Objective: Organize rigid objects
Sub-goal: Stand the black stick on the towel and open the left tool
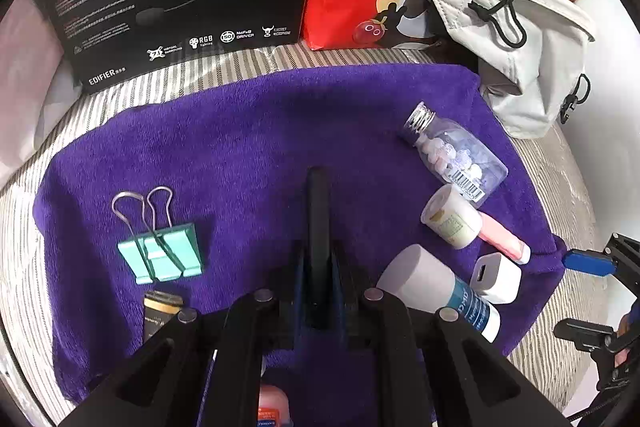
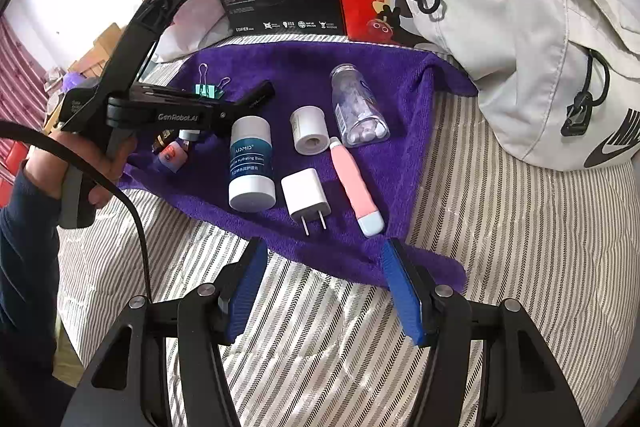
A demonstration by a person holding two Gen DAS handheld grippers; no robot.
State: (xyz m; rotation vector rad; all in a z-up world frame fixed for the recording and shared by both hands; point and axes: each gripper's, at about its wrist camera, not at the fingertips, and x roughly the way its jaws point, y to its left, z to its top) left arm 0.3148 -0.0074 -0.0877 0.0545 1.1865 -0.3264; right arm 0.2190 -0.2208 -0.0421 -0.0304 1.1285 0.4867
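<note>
In the left wrist view, the left hand-held gripper point(image 1: 318, 227) is clamped on a slim black stick-shaped object point(image 1: 318, 219) above the purple terry towel point(image 1: 248, 147), with a mint-green metal binder clip point(image 1: 162, 255) lying to its left. In the right wrist view, the right hand-held gripper point(image 2: 324, 287) stands wide and empty over the striped bedding point(image 2: 320, 327), near a white plug charger point(image 2: 306, 197) and a pink-and-white pen-shaped tube point(image 2: 356, 187) on the towel.
</note>
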